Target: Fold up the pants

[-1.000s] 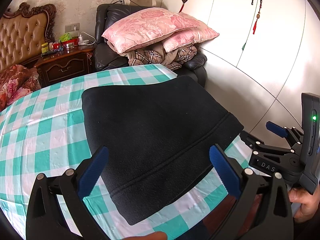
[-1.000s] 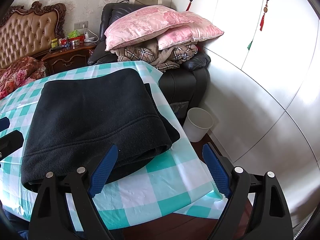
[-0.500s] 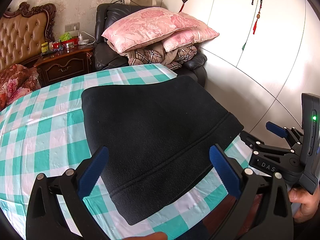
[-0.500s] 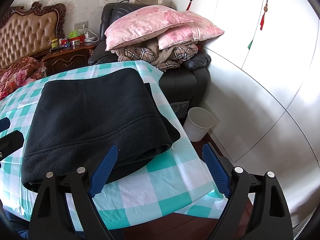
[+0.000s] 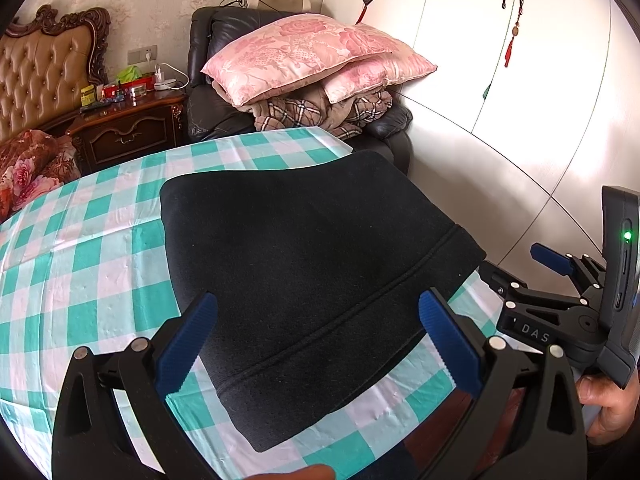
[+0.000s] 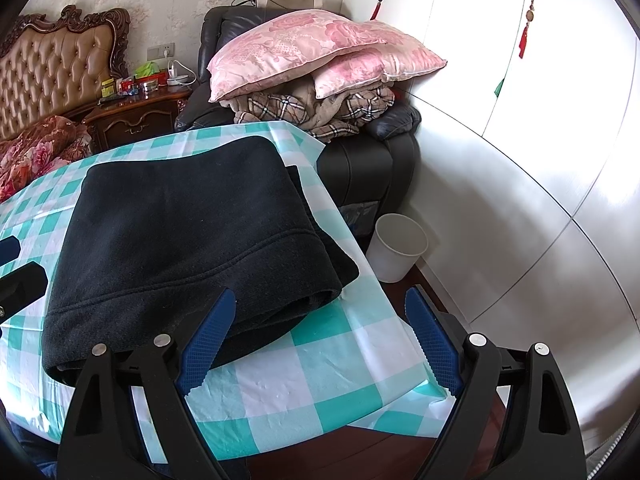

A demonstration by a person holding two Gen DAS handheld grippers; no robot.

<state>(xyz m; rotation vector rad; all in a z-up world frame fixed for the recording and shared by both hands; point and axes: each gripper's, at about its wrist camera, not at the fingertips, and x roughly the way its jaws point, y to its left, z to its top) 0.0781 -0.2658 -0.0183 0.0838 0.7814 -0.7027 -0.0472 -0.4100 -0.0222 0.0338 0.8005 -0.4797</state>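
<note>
Left wrist view: left gripper [image 5: 318,338] jaws spread wide, nothing between them, blue pads [image 5: 186,346] hanging above the near edge of the folded black pants [image 5: 304,280]. No contact visible. Same pose as 0.5 s and 1.0 s ago, no drift. Right wrist view: right gripper [image 6: 320,338] also wide open and empty, left pad [image 6: 206,338] over the pants' near right corner, right pad out past the table edge; unchanged from the earlier frames too. Pants lie flat as a thick folded stack on the teal-and-white checked tablecloth [image 5: 80,264], toward the table's right side, hem band with its stitched seam facing the grippers, lower layers showing at the right edge in the right wrist view [image 6: 192,240]. Stack has not moved or changed shape since 1.0 s ago. Right gripper's body shows at the right of the left wrist view [image 5: 560,304], green LED lit, person's hand [image 5: 610,404] wrapped round its handle. Beyond the table: black leather armchair [image 6: 360,160] piled with pink floral pillows [image 6: 304,48] on plaid blankets [image 6: 280,110], white waste bin [image 6: 396,248] on the floor beside it, white wardrobe doors [image 6: 500,120] to the right, dark wooden nightstand [image 5: 128,132] and tufted headboard [image 5: 44,68] to the left.
</note>
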